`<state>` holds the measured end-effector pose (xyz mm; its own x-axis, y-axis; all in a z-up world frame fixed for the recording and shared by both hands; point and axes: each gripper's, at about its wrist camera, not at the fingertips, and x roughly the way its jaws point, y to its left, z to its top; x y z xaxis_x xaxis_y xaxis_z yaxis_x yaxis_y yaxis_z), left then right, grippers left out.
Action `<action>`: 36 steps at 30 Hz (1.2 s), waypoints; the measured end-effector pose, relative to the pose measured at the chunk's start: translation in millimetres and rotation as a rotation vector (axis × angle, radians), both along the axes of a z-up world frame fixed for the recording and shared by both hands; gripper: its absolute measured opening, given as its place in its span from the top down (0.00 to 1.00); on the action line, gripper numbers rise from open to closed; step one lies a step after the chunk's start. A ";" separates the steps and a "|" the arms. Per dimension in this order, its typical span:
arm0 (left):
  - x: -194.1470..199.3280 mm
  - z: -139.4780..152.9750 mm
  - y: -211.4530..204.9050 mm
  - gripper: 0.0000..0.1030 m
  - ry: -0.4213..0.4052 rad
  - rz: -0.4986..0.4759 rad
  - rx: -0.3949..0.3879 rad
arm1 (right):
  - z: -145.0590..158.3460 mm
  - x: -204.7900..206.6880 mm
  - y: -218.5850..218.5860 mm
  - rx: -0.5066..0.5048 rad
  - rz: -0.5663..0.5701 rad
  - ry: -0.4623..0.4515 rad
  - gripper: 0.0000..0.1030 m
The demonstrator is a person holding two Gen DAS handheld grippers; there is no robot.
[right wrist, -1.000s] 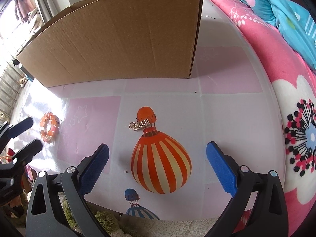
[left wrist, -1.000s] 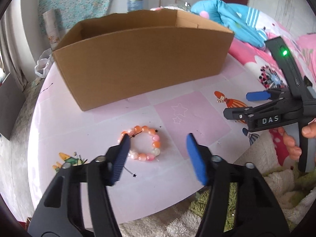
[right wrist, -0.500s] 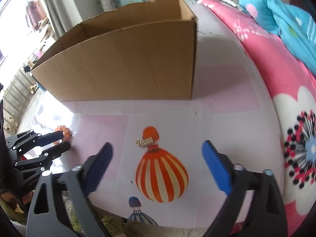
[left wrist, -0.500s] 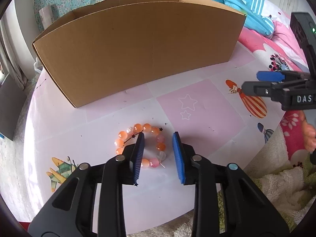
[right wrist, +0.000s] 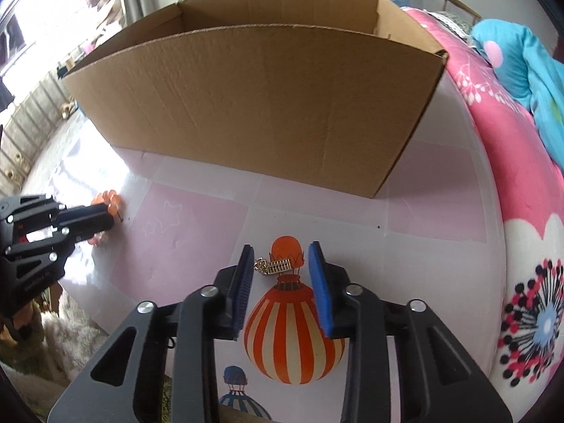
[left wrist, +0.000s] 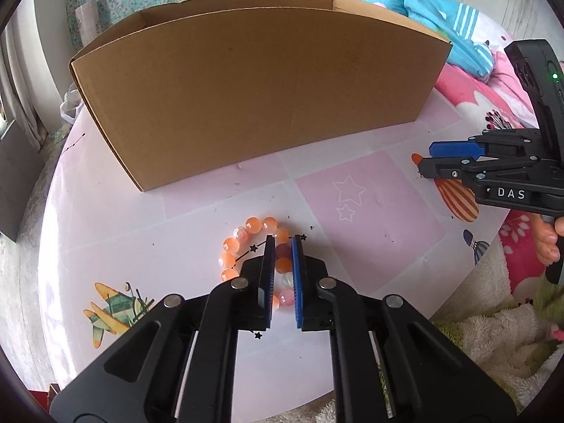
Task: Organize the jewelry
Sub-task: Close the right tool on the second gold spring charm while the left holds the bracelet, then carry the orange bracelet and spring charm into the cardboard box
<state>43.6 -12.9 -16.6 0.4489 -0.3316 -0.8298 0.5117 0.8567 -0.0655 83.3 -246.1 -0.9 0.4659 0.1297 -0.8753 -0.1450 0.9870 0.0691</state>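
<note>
A bracelet of orange and pink beads (left wrist: 253,224) lies on the pink table cover (left wrist: 370,204). My left gripper (left wrist: 283,239) is down over its right side. Its jaws are closing and the blue pads press on the beads between them. In the right wrist view, a small gold charm on a chain (right wrist: 276,268) lies on the printed orange balloon. My right gripper (right wrist: 282,246) straddles it with its jaws closing. The left pad is close to the chain and the right pad stands apart from it. The right gripper (left wrist: 426,160) also shows in the left wrist view.
An open-topped cardboard box (left wrist: 253,98) stands behind both pieces across the table. A pink flowered blanket (right wrist: 511,141) and a blue cloth (right wrist: 528,63) lie to the right. A fluffy rug (left wrist: 493,335) lies below the table's near edge.
My left gripper's jaws narrowed from wide apart to a slim gap around the bracelet's beads. My right gripper's jaws came in from wide to either side of the gold charm.
</note>
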 end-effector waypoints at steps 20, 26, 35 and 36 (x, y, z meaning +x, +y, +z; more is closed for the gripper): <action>5.6 0.9 3.4 0.92 0.039 -0.024 -0.016 | 0.7 1.1 -0.4 -0.013 0.107 0.081 0.69; 7.7 1.9 2.4 0.92 0.048 -0.026 -0.006 | 1.0 -2.6 -0.7 -0.032 0.131 0.076 0.69; 8.3 2.2 -2.0 0.92 0.038 -0.027 0.023 | -0.2 -3.7 1.0 -0.014 0.186 0.071 0.81; 7.9 1.9 -2.5 0.92 0.033 -0.025 0.023 | -0.4 -3.6 0.5 -0.008 0.185 0.069 0.82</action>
